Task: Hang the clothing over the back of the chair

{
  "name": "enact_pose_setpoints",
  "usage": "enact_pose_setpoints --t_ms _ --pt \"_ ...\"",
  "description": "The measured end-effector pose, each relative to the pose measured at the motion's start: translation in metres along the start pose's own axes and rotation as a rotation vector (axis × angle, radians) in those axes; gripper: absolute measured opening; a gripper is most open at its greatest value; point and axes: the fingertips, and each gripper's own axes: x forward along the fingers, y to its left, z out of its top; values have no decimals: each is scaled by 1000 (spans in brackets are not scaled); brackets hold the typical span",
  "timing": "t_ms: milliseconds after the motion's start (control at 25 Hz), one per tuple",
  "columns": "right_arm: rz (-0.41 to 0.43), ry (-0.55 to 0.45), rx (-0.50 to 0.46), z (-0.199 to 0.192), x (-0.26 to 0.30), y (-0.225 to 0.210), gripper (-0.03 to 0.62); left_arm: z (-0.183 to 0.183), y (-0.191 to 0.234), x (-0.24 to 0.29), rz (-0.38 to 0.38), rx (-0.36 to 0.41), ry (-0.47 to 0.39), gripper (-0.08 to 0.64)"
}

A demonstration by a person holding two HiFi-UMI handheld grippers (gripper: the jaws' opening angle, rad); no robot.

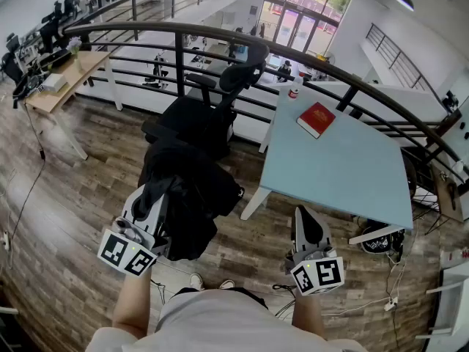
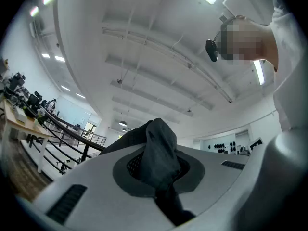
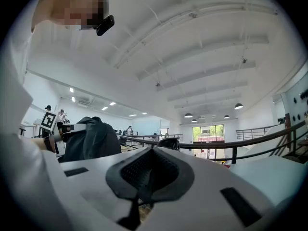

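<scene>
A black garment [image 1: 187,196] hangs bunched in the air, with my left gripper [image 1: 155,205] shut on its upper edge. In the left gripper view a dark fold of the garment [image 2: 161,153] is pinched between the pads. The black office chair [image 1: 201,116] stands just beyond it, its headrest [image 1: 247,73] towards the railing. My right gripper [image 1: 308,229] is held level to the right, apart from the cloth, its jaws together with nothing between them. In the right gripper view the garment [image 3: 91,141] shows at the left and the chair headrest [image 3: 168,142] straight ahead.
A light blue table [image 1: 344,167] stands on the right with a red book [image 1: 316,119] and a small bottle [image 1: 295,88] on it. A curved black railing [image 1: 308,61] runs behind the chair. A wooden desk [image 1: 69,75] stands far left. Cables lie on the wood floor [image 1: 66,226].
</scene>
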Motion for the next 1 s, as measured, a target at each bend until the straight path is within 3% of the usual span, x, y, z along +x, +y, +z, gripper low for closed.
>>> enact_pose_setpoints --t_ms 240,600,1000 --pt "42 -50 71 1 -4 -14 17 -11 -7 8 27 15 -3 43" --pt "99 -34 67 -9 -1 -45 17 -41 -11 43 136 78 7 43" --pt "140 1 82 -24 32 -51 17 -50 1 65 137 57 3 43"
